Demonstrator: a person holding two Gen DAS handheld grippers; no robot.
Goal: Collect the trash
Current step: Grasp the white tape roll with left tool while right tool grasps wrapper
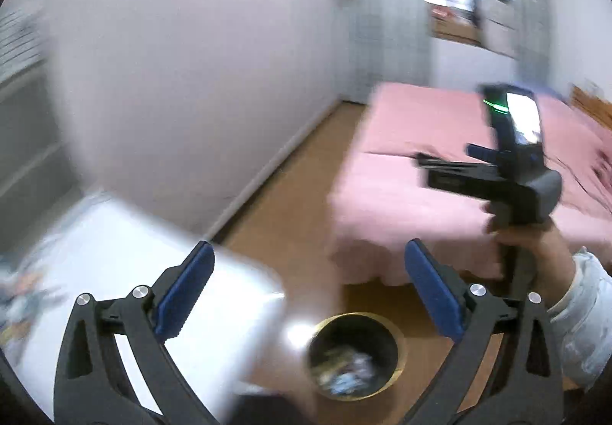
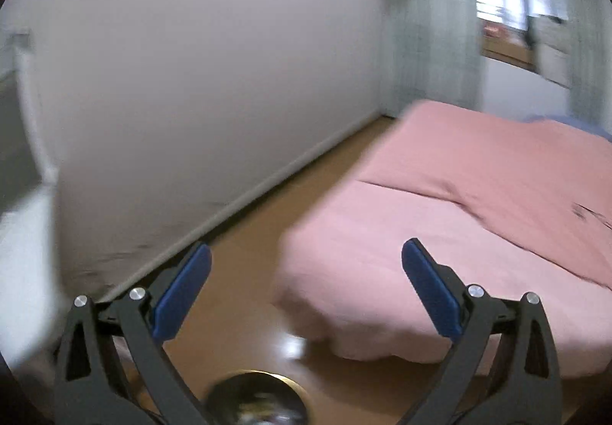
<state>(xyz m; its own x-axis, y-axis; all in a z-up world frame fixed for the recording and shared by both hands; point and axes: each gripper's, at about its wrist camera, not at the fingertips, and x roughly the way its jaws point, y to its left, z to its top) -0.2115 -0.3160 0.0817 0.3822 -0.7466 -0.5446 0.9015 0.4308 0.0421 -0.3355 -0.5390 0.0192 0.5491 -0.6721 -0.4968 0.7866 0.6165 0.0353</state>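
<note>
- Left gripper (image 1: 310,291): blue-padded fingers (image 1: 186,293) spread wide apart, nothing between them.
- Round black bin with a gold rim (image 1: 396,339) standing on the wooden floor (image 1: 306,195), low in the left wrist view at about 6 o'clock, below and between the spread fingers, nearer the right-hand one.
- Inside the bin: crumpled trash (image 1: 344,371), pale and bluish scraps, too blurred to name further.
- White surface (image 1: 126,245) at 8 o'clock in the left view, just beside the bin; blurred clutter (image 1: 23,295) on its far left edge, not identifiable.
- Right gripper (image 2: 306,295): blue pads (image 2: 430,295) likewise wide apart and empty in its own view.
- Same right gripper also seen from the left wrist camera at 3 o'clock (image 1: 420,161), held up in front of the pink bed by the person's right hand (image 1: 535,245), a lit screen and green light on top.
- From the right wrist view, only the gold rim of the bin (image 2: 260,377) peeks in at 6 o'clock, at the bottom edge, contents smeared by blur.
- Bed with pink cover (image 2: 459,226) filling 3 to 5 o'clock; white wall (image 2: 191,80) from 9 to 12 o'clock; window (image 2: 508,0) with pale curtain (image 2: 432,23) at 1 o'clock.
</note>
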